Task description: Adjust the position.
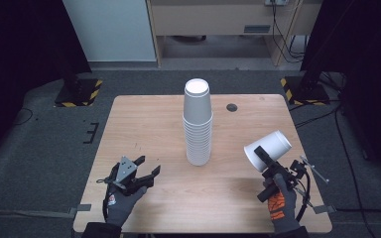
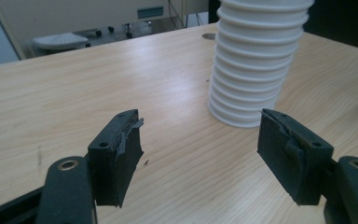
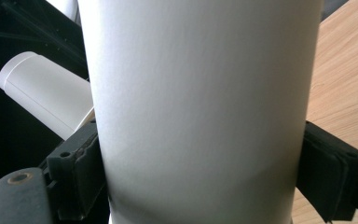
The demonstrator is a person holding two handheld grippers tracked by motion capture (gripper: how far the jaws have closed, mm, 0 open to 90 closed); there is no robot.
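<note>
While overhead shows cup [image 1: 269, 148] tilted, pads [image 3: 77, 175] press it.

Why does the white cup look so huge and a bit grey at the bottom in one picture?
In the right gripper view the cup sits right at the camera, clamped between the jaws, so it looks giant; its lower part lies in soft shadow. In the high view the same cup looks small, and the room behind the table is dark.

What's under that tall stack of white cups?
The stack of cups stands upside down on the wooden table. Its walls hide whatever might be inside, so that cannot be seen.
</note>
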